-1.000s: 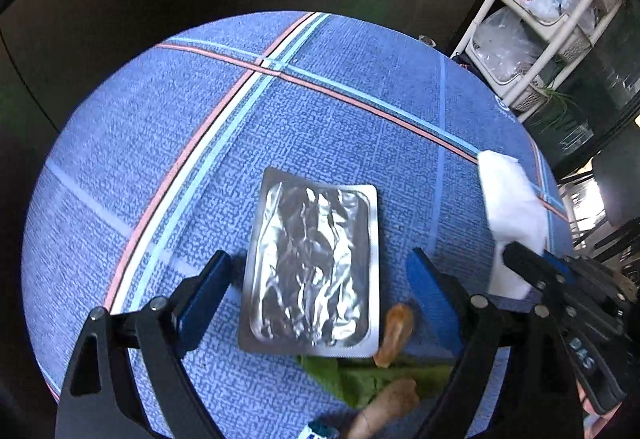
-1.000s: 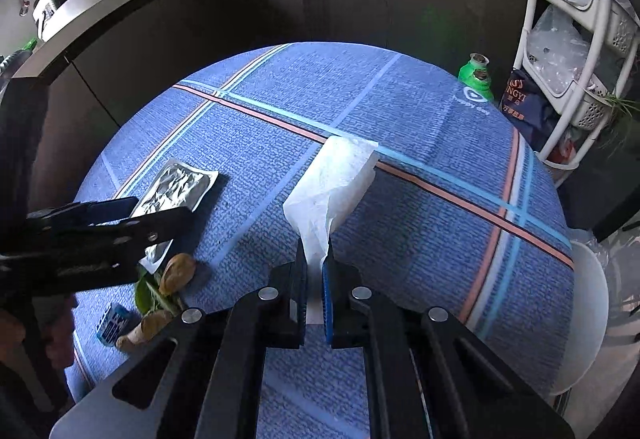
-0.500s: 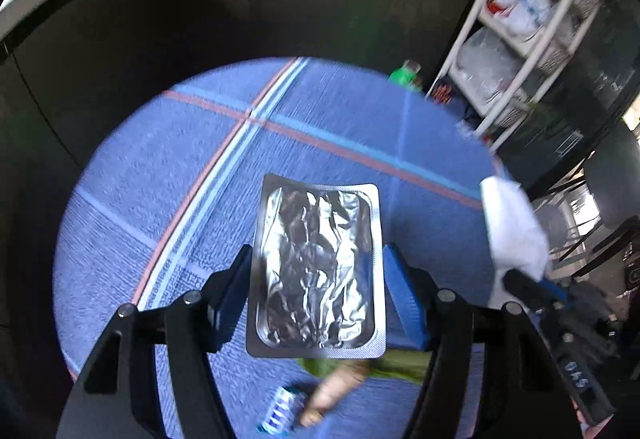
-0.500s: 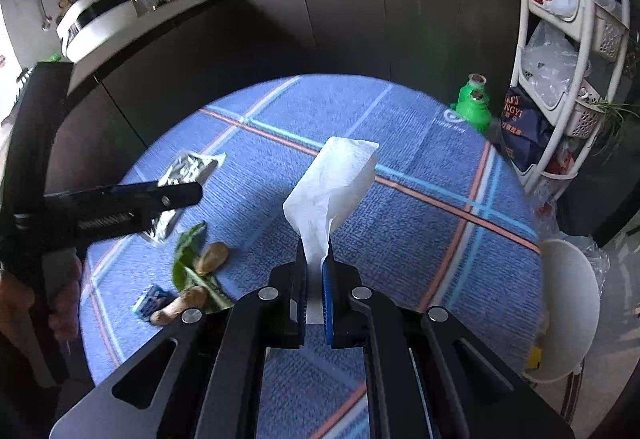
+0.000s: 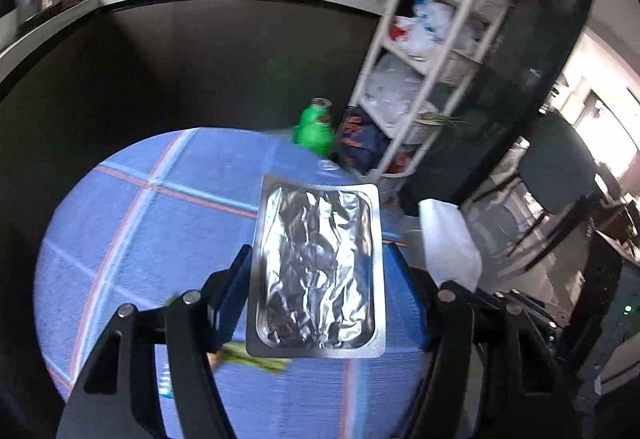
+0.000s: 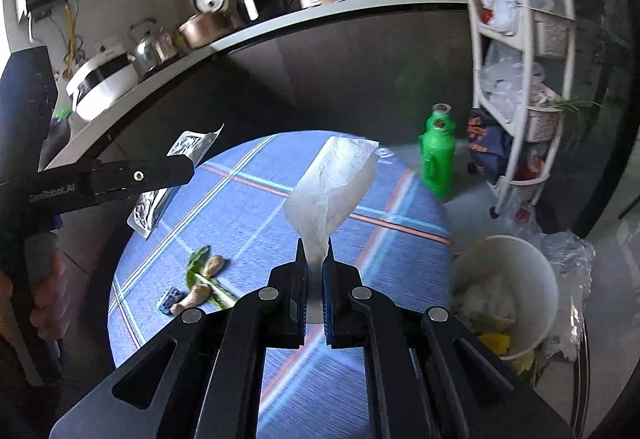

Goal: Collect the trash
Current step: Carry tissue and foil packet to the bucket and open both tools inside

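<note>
Foil (image 5: 316,271) sits clamped between the blue pads of the left gripper (image 5: 318,299), held flat by its two long edges and lifted clear of the table (image 5: 160,223). It is a crinkled silver tray with a flat rim, its near end between the fingers, its far end jutting toward the rack (image 5: 424,51). The left jaws have just been closing, and the foil is what they close on. From the right wrist view the same foil (image 6: 148,207) shows edge-on, poking out above and below the left gripper's black finger, with a hand (image 6: 44,295) on the handle at the left edge.

The right gripper (image 6: 314,251) is pinched together on a tissue (image 6: 336,179) — white, thin, standing up from the fingertips and fanning wider toward its top, clear of the cloth. In the left view the tissue (image 5: 448,239) hangs just right of the foil.

On the blue plaid table more scraps lie loose: a green leaf (image 6: 198,263), two brown lumps (image 6: 212,265) beside and across it, and a small blue wrapper (image 6: 170,297) touching the nearer lump. Beyond the table's right edge stands a white bin (image 6: 516,279) with pale and yellow scraps inside — lower than the tabletop. A green bottle (image 6: 438,155) stands on the floor near the rack.
</note>
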A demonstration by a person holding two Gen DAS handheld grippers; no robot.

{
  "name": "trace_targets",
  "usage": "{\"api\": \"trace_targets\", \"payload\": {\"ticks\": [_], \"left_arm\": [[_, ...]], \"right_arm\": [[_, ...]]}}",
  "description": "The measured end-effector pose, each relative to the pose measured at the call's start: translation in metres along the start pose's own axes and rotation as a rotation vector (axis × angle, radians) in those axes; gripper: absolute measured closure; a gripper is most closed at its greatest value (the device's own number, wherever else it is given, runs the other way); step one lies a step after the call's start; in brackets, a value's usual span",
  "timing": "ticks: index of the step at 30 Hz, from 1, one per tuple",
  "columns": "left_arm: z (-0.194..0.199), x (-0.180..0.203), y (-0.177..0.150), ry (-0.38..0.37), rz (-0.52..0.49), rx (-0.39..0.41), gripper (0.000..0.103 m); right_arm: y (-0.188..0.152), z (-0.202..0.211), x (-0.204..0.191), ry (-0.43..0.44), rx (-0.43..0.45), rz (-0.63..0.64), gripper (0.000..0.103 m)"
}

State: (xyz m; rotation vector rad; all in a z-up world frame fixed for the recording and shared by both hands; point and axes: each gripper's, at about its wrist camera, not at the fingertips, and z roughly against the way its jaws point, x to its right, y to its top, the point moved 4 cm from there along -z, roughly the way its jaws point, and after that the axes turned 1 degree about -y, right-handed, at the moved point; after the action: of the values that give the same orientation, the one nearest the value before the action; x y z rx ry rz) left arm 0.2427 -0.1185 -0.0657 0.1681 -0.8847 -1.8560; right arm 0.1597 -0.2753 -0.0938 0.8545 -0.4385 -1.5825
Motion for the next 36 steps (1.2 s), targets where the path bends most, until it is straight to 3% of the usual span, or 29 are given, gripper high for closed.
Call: {"api": "trace_targets", "payload": {"ticks": [10,17,27,36], "left_arm": [[-0.047,0.101,-0.004,-0.148,-0.112,-0.062,0.038],[-0.095,0.142,-0.009,-0.223,-0.129,-0.132,0.038],[-0.168,0.175,-0.019,-0.246,-0.158,-0.23,0.038],[-0.225,0.189,-0.028,-0.213,-0.2,-0.299,0.038]], "right_arm": [[-0.022,0.027,0.088,-0.084,0.025,-0.132,0.097],[-0.041,0.028,0.14,-0.119,0.022,-0.215,0.097],[-0.069,-0.003,0.197,-0.116,-0.025,-0.289,0.097],[-0.084,-0.041,0.233,-0.103,-0.088,-0.297,0.097]]}}
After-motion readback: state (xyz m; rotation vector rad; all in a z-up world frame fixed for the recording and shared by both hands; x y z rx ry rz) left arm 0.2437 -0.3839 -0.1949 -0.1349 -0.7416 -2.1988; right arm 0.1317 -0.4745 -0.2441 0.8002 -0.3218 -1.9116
